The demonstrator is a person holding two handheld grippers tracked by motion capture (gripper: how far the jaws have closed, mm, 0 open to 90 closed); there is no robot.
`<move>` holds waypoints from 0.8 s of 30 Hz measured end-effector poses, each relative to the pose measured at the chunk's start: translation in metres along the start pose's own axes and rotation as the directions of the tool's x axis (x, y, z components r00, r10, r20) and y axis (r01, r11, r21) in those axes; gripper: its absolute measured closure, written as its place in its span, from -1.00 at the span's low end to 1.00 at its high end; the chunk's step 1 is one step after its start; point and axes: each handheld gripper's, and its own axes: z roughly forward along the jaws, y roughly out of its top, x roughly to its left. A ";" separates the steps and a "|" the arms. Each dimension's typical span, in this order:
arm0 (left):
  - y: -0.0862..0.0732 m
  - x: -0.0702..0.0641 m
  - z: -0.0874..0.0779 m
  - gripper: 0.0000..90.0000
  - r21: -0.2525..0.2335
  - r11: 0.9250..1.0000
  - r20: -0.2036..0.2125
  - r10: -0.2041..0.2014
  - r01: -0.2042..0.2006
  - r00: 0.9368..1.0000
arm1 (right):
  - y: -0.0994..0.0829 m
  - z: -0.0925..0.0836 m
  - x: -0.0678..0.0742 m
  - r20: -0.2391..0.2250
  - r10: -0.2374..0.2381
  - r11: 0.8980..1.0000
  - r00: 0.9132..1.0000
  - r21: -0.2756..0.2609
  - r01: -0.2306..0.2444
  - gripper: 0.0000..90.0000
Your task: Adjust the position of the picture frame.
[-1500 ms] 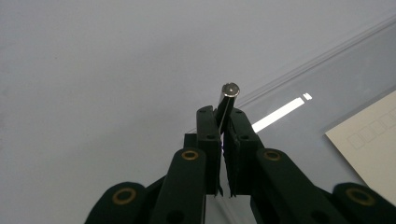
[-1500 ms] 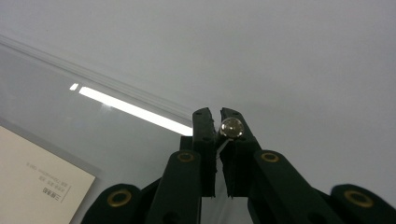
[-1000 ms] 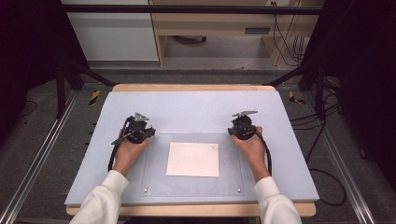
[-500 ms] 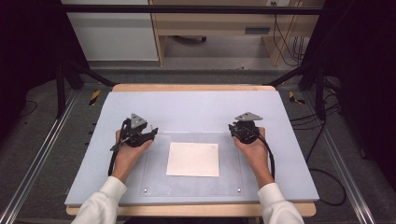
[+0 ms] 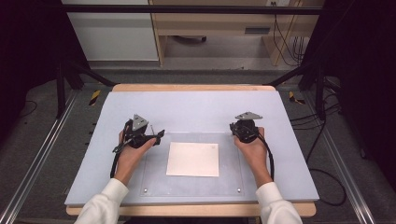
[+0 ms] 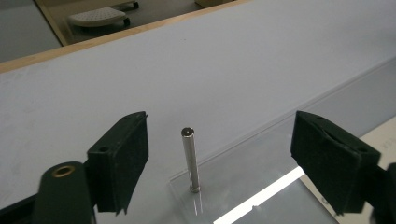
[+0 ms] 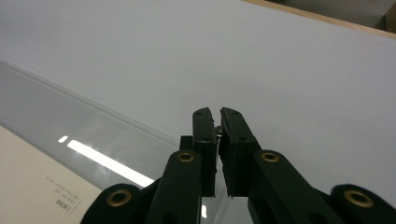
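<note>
**Currently on the desk: two hand-held grippers at the far corners of a clear plate**

Item 1. Desk (image 5: 196,105): pale grey-blue top with a wooden edge; carries everything listed below.

Item 2. Clear plate (image 5: 156,179): transparent sheet lying flat on the near half of the desk, small fasteners at its near corners.

Item 3. Paper sheet (image 5: 193,159): white, square, lying at the middle of the clear plate; a corner with small print shows in the right gripper view (image 7: 32,191).

Item 4. Metal pin (image 6: 190,158): slim, shiny, standing upright at the plate's far left corner. It sits between the left gripper's jaws, apart from both pads.

Item 5. Left gripper (image 5: 156,135): held in the person's left hand (image 5: 130,151) at the plate's far left corner. Its jaws stand wide and have just been opening; the pin is between them, untouched.

Item 6. Right gripper (image 5: 232,127): held in the person's right hand (image 5: 252,147) at the plate's far right corner. Its jaws are nearly together and have just been closing; a small shiny metal piece (image 7: 218,130) shows in the narrow gap near the tips, pinched between the pads.

Item 7. White sleeves cover both forearms at the near edge of the desk.
</note>
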 end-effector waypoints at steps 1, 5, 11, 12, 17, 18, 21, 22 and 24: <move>0.000 0.000 0.001 -0.35 0.005 1.000 -0.005 -0.006 0.006 1.000 | 0.000 0.000 0.000 0.000 0.001 1.000 1.000 0.000 -0.001 0.89; -0.002 0.000 0.004 0.16 0.012 0.999 -0.032 -0.049 0.049 0.998 | 0.000 0.000 0.000 -0.001 0.000 1.000 1.000 0.002 0.000 0.89; -0.002 0.002 0.007 0.73 0.027 0.997 -0.072 -0.064 0.067 0.995 | 0.001 0.000 0.000 0.001 0.002 1.000 1.000 0.006 -0.002 0.89; -0.002 0.002 0.007 0.81 0.028 0.997 -0.077 -0.065 0.068 0.995 | 0.001 0.000 0.000 0.000 0.005 1.000 1.000 0.006 -0.005 0.90; 0.004 0.006 0.007 0.88 0.074 0.995 -0.060 -0.059 0.063 0.996 | 0.005 0.001 0.001 0.006 0.015 0.999 1.000 0.035 -0.015 0.90; 0.005 0.007 0.007 0.88 0.086 0.994 -0.058 -0.066 0.071 0.996 | 0.007 0.001 0.001 0.008 0.018 0.999 1.000 0.049 -0.018 0.90; 0.010 0.010 0.009 0.89 0.126 0.990 -0.041 -0.059 0.064 0.997 | 0.013 0.003 0.001 0.011 0.018 0.995 1.000 0.094 -0.019 0.91; 0.011 0.011 0.009 0.89 0.136 0.988 -0.033 -0.065 0.069 0.997 | 0.015 0.004 0.000 0.010 0.023 0.994 1.000 0.106 -0.024 0.91; 0.014 0.012 0.010 0.89 0.161 0.985 -0.026 -0.060 0.064 0.998 | 0.019 0.005 0.000 0.011 0.033 0.990 0.999 0.140 -0.034 0.91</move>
